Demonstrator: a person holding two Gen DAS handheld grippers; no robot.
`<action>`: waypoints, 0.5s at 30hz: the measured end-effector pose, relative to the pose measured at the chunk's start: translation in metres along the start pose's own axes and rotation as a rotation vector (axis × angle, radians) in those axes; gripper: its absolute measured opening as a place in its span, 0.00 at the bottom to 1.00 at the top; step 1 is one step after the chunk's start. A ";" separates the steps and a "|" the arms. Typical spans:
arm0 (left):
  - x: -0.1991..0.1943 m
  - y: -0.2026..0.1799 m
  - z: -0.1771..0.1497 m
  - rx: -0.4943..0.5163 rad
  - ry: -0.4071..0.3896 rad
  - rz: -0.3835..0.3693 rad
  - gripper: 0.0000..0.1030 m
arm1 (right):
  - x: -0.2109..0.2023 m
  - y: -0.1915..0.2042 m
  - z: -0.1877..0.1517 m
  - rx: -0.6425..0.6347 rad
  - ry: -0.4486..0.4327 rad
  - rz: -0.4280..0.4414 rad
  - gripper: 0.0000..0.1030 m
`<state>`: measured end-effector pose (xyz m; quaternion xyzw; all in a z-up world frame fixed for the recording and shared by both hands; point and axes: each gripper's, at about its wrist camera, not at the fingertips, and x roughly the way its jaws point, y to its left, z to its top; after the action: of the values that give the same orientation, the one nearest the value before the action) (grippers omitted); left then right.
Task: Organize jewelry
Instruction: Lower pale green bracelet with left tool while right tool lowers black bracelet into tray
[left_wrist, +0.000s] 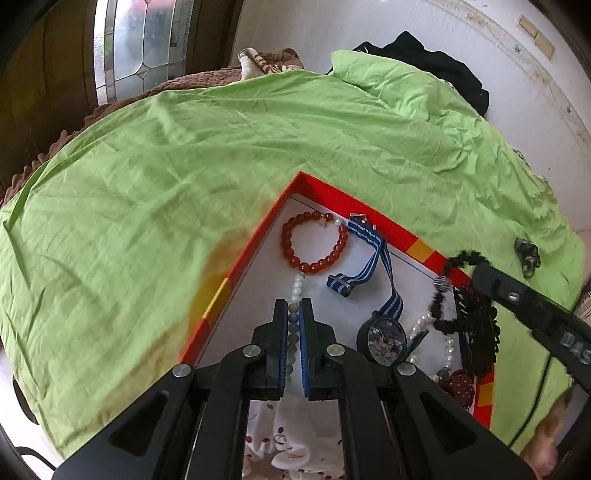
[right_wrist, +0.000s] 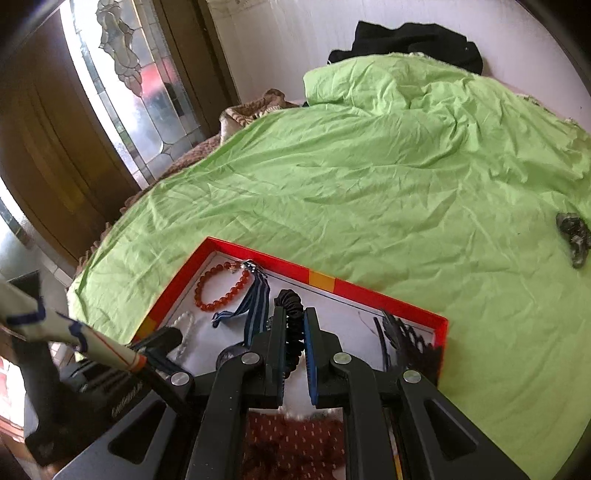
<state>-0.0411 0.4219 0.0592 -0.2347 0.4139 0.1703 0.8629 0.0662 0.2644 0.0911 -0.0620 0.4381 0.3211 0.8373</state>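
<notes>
In the left wrist view, the left tool (left_wrist: 294, 314) is clenched on a pale bead strand (left_wrist: 297, 286) hanging into the red box (left_wrist: 236, 271) on the green bed (left_wrist: 184, 147), near the red bracelet (left_wrist: 314, 242) and watch (left_wrist: 386, 336). In the right wrist view, the right tool (right_wrist: 295, 325) grips a black scrunchie (right_wrist: 293, 332) over the box; a dark clip (right_wrist: 574, 236) lies far right.

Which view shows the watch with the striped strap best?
The left wrist view: the watch lies in the orange box with its dial and whole blue striped strap visible. In the right wrist view the right gripper covers the dial, leaving mainly the strap.
</notes>
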 end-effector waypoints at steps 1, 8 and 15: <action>0.001 -0.001 0.000 0.001 0.002 0.003 0.05 | 0.006 -0.001 0.000 0.004 0.008 -0.007 0.10; 0.004 -0.003 0.001 -0.003 -0.003 0.010 0.05 | 0.034 -0.013 -0.004 0.025 0.055 -0.038 0.10; 0.001 -0.008 0.002 0.023 -0.026 0.037 0.05 | 0.044 -0.024 -0.008 0.051 0.070 -0.049 0.10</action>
<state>-0.0353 0.4160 0.0620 -0.2148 0.4089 0.1843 0.8676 0.0933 0.2635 0.0478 -0.0626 0.4733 0.2867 0.8306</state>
